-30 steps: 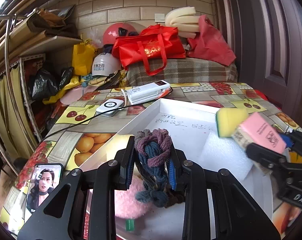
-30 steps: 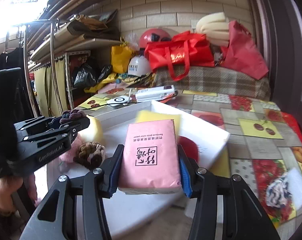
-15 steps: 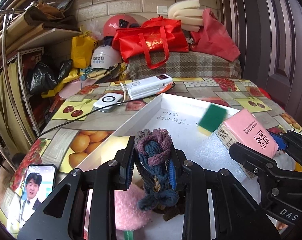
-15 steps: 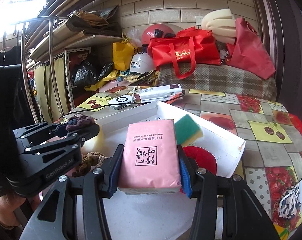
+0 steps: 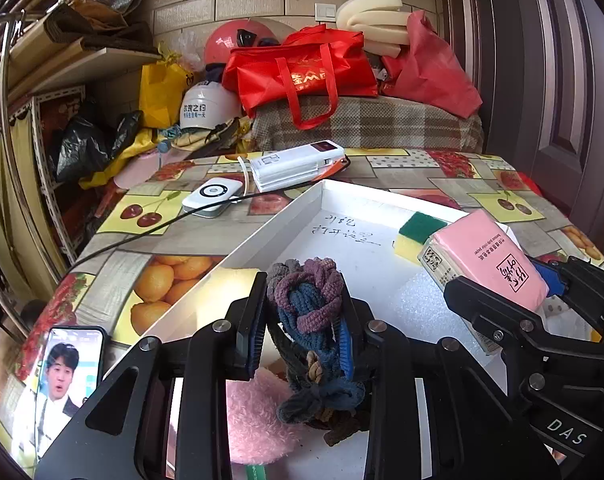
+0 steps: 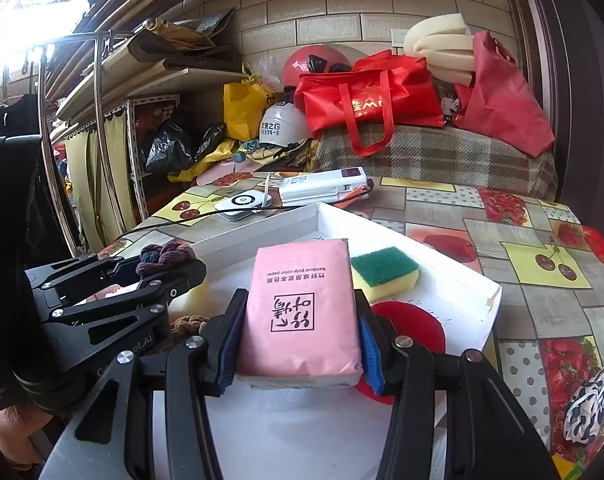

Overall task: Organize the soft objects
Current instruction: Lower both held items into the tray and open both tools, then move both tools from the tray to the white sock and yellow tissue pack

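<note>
Right wrist: pink tissue pack point(image 6: 302, 304) clamped between right tool point(image 6: 298, 344) pads.

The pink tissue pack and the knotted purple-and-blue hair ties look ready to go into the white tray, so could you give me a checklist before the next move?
1. Right gripper clamped on pink tissue pack: ok.
2. Left gripper clamped on knotted purple-and-blue hair ties: ok.
3. Bare floor in shallow white cardboard tray ahead of the pack: ok.
4. Green-and-yellow sponge inside tray, apart from the pack: ok.
5. Grippers apart from each other: ok.
6. Pack's underside clear of tray floor: cannot tell.
</note>
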Tool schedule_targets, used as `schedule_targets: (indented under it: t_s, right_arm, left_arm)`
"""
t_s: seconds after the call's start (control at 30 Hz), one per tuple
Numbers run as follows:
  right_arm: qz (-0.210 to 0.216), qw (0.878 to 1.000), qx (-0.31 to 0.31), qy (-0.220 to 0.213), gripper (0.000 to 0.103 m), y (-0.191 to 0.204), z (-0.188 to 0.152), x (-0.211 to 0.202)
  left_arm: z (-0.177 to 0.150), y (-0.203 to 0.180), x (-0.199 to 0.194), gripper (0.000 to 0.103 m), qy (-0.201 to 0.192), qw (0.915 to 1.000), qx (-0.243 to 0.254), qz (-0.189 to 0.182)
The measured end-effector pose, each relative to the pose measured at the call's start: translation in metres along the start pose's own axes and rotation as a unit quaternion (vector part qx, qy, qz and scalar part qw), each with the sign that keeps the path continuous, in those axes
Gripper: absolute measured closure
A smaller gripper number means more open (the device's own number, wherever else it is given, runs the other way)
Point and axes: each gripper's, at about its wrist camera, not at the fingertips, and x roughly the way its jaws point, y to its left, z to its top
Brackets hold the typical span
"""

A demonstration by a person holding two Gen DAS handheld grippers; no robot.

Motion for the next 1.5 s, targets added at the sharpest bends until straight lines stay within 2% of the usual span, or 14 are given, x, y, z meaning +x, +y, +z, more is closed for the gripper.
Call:
schedule_targets:
  t_s: [0.07,0.1,0.13,0.17,0.2,0.23,0.33,0.37,0.8,0.93,1.13,1.33,1.5]
  right_arm:
    - [-0.003,1.000,0.001,0.000,0.052,-0.001,0.000,-0.001]
    - [-0.004,1.000,0.002,0.000,0.045,-0.002,0.000,0.000]
    - [-0.003,1.000,0.004,0.000,0.032,-0.002,0.000,0.000]
    - [-0.004,1.000,0.006,-0.003,0.028,-0.003,0.000,-0.002]
    - [-0.011,1.000,0.011,-0.007,0.022,-0.005,0.000,-0.003]
    - [-0.012,1.000,0.021,-0.014,0.021,-0.008,0.000,-0.005]
    - [-0.009,0.999,0.032,-0.029,0.019,-0.011,0.000,-0.011]
    - [-0.011,0.999,0.028,-0.031,0.019,-0.009,0.000,-0.011]
    - [-0.021,0.997,0.009,-0.078,0.018,0.001,-0.001,-0.025]
    - [-0.020,0.995,0.008,-0.095,0.018,0.001,-0.002,-0.030]
    - [-0.017,0.995,0.010,-0.096,0.018,0.000,-0.006,-0.037]
    - [-0.021,0.995,0.011,-0.100,0.018,-0.005,-0.017,-0.058]
    - [-0.039,0.994,0.016,-0.096,0.018,-0.012,-0.026,-0.076]
  left_arm:
    - [0.000,-0.002,-0.003,0.067,-0.007,0.9997,0.002,0.021]
    - [-0.001,-0.003,-0.006,0.058,-0.014,0.9993,0.002,0.034]
    - [-0.001,-0.001,-0.009,0.045,-0.022,0.9986,-0.002,0.048]
    - [-0.001,0.001,-0.011,0.035,-0.029,0.9980,-0.010,0.056]
    - [-0.002,0.006,-0.013,0.012,-0.032,0.9977,-0.022,0.055]
    - [-0.002,0.010,-0.013,0.000,-0.031,0.9974,-0.031,0.056]
    - [-0.003,0.013,-0.016,0.000,-0.040,0.9969,-0.038,0.057]
    - [-0.003,0.012,-0.018,0.000,-0.044,0.9961,-0.036,0.066]
    - [-0.008,0.012,-0.037,0.000,-0.093,0.9928,-0.036,0.066]
    - [-0.010,0.012,-0.042,0.000,-0.091,0.9930,-0.045,0.061]
    - [-0.018,0.008,-0.056,0.000,-0.093,0.9923,-0.060,0.056]
    - [-0.024,-0.011,-0.070,0.000,-0.105,0.9934,-0.034,0.031]
    - [-0.024,-0.025,-0.074,0.000,-0.103,0.9937,-0.012,-0.043]
